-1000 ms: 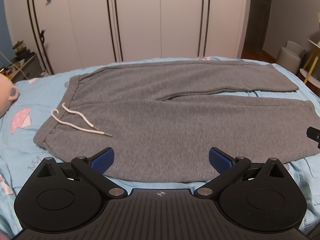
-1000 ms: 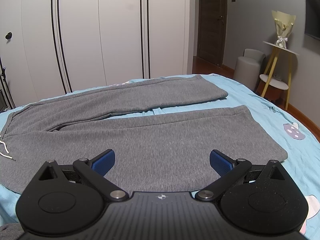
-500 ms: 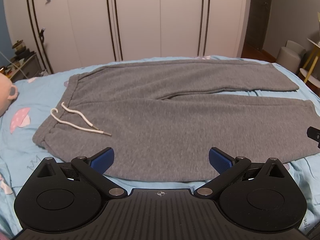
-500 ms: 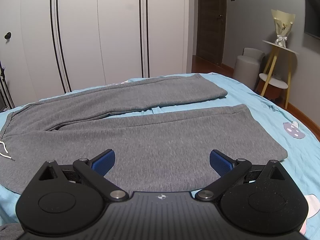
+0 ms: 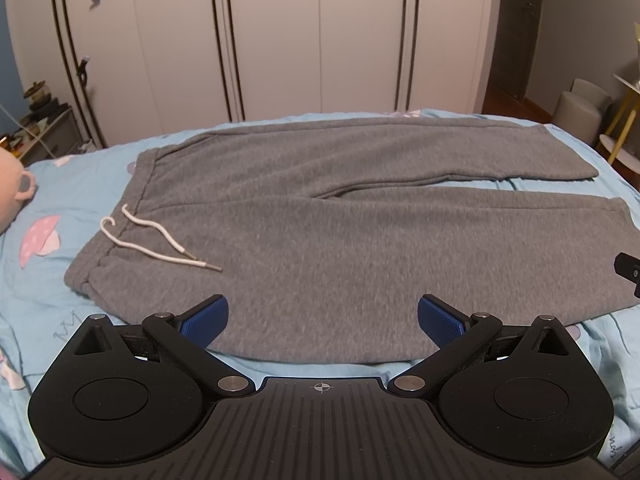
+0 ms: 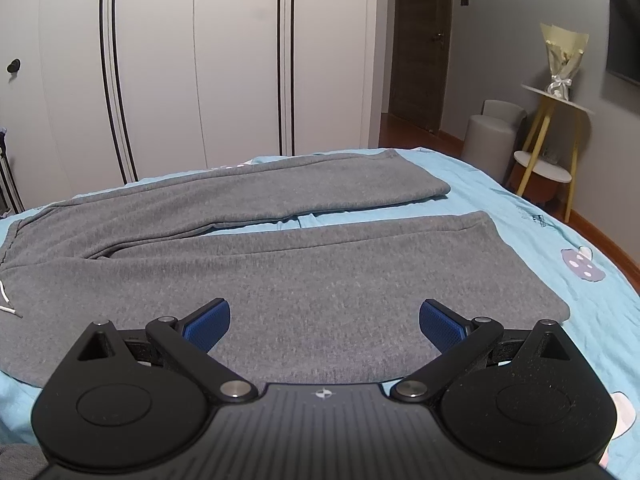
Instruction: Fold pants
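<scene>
Grey sweatpants (image 5: 320,220) lie flat on the light blue bed (image 5: 60,200), waistband to the left with a white drawstring (image 5: 148,240), both legs running to the right. My left gripper (image 5: 322,320) hovers open over the near edge of the pants, near the waist end, nothing between its blue pads. In the right wrist view the same pants (image 6: 300,272) show their two legs side by side with a strip of sheet between them. My right gripper (image 6: 324,322) stands open above the near leg. A black part of the right gripper (image 5: 628,270) shows at the left view's right edge.
White wardrobe doors (image 5: 280,40) stand behind the bed. A pale soft toy (image 5: 12,188) lies at the left. A grey stool (image 6: 492,136) and a yellow-legged side table (image 6: 552,136) with a bouquet (image 6: 562,60) stand right of the bed, near a dark door (image 6: 420,40).
Both views have shifted slightly; the pants sit a little lower and closer in the right wrist view. Both grippers stay open.
</scene>
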A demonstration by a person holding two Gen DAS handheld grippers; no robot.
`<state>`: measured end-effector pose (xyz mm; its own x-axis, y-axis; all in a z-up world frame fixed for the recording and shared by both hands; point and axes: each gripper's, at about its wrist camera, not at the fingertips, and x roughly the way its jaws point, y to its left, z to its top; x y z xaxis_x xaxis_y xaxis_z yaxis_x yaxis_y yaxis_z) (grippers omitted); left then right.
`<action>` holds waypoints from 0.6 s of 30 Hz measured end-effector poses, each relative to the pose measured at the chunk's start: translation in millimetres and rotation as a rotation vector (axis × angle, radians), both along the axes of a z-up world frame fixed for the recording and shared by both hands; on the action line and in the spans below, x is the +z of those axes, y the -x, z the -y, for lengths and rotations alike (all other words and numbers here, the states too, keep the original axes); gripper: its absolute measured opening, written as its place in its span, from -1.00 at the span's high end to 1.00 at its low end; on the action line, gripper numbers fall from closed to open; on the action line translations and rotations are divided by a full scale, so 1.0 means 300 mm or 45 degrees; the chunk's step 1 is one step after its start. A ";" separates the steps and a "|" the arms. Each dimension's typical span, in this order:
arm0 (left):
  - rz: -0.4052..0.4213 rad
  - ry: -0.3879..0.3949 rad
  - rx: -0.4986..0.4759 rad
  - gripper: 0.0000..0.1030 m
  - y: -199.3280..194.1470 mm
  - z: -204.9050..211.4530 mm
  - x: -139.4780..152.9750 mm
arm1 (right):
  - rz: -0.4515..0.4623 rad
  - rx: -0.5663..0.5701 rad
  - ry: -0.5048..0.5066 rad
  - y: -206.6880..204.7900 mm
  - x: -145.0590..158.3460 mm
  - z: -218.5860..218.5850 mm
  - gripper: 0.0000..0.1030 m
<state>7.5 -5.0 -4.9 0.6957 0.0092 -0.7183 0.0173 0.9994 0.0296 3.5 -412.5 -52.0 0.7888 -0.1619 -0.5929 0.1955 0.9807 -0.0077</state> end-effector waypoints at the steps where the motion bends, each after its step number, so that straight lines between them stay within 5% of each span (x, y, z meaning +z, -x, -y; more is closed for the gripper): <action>1: -0.001 0.001 0.000 -1.00 -0.002 -0.001 -0.001 | 0.000 0.000 0.003 0.000 0.000 0.000 -0.96; 18: -0.003 0.003 -0.001 -1.00 -0.009 0.002 -0.017 | 0.003 -0.012 0.023 -0.007 -0.003 0.001 -0.96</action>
